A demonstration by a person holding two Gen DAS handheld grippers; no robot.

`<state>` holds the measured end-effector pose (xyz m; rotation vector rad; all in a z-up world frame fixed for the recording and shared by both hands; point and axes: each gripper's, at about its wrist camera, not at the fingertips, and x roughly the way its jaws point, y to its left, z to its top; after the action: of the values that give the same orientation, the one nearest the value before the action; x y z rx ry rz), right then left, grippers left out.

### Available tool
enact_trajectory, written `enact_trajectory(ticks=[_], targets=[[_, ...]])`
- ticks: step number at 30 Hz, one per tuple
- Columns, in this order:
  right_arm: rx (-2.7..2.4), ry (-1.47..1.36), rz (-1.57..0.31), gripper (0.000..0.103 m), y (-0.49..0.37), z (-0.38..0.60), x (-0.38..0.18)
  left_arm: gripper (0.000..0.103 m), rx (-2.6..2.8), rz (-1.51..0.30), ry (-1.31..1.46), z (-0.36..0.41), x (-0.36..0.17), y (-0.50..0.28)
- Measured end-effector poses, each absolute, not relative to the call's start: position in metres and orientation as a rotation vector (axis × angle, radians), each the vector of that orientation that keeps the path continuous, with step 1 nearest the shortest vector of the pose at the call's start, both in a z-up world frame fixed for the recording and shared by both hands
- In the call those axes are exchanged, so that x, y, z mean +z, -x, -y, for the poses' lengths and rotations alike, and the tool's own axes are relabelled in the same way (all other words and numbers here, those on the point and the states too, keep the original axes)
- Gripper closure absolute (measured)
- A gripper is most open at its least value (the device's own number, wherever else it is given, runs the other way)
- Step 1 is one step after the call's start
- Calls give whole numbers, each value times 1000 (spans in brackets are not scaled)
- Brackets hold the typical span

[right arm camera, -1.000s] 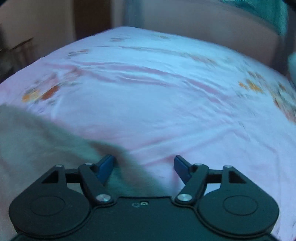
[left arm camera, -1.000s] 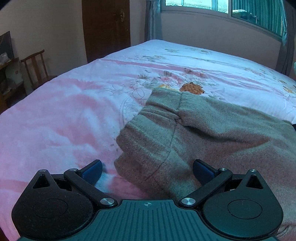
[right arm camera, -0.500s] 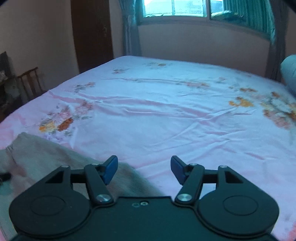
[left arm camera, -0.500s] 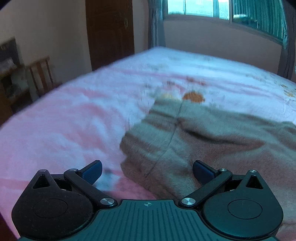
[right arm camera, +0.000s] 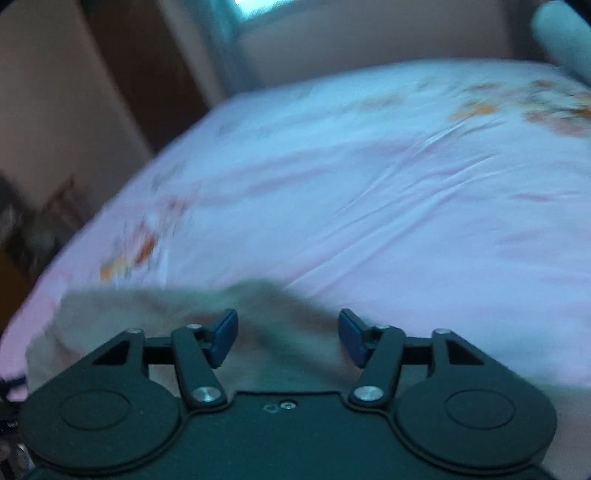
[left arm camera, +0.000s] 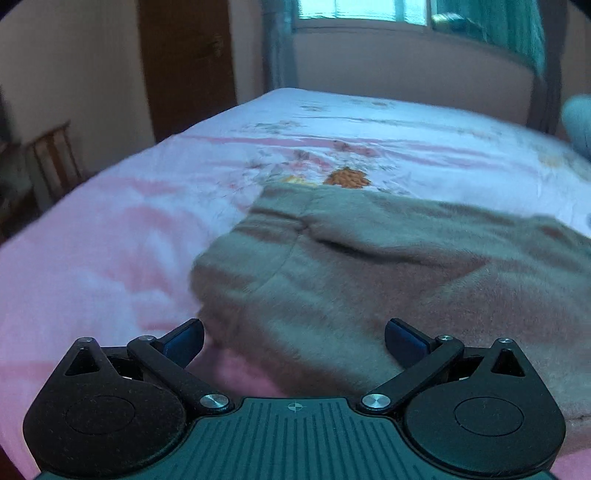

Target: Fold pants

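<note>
the pants (left arm camera: 369, 280), made of a fuzzy grey-brown fabric, are seen lying on the bed (left arm camera: 110, 258), which is covered by a pink and white sheet printed with flowers. in the left wrist view the garment is spread across the right and middle of the picture, with a seam running down it and a soft ridge of cloth raised across its upper part; an orange flower print (left arm camera: 346, 177) is shown just beyond its far edge. the left gripper (left arm camera: 293, 339) is held over the near edge of the pants, its blue-tipped fingers (left arm camera: 184, 338) spread wide, and nothing is gripped between them; the left finger is placed over the sheet just beside the cloth, the right one over the cloth itself.

in the right wrist view, which is blurred, the pants (right arm camera: 155, 306) are found at the lower left, with a raised hump of fabric seen between the fingers of the right gripper (right arm camera: 288, 334). its jaws are parted to a moderate gap and nothing is clamped. whether the cloth is touched by either tool cannot be told. a wooden door (left arm camera: 188, 66) and a window (left arm camera: 362, 13) are seen behind the bed
</note>
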<state>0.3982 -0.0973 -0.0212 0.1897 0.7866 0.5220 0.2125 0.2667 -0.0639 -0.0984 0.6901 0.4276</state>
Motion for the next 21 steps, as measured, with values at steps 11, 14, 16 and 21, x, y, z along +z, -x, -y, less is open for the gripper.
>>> enact_trajectory(ticks=[11, 14, 16, 21], targets=[[45, -407, -778, 62, -295, 375, -19, 0, 431, -620, 60, -219, -51, -201], [-51, -510, -663, 61, -246, 433, -1, 0, 399, -610, 45, -199, -44, -201], [-131, -580, -602, 60, -211, 466, 6, 0, 380, -616, 38, -186, -43, -203], [-226, -918, -517, 61, -148, 538, -18, 0, 280, -622, 17, -136, -40, -212]])
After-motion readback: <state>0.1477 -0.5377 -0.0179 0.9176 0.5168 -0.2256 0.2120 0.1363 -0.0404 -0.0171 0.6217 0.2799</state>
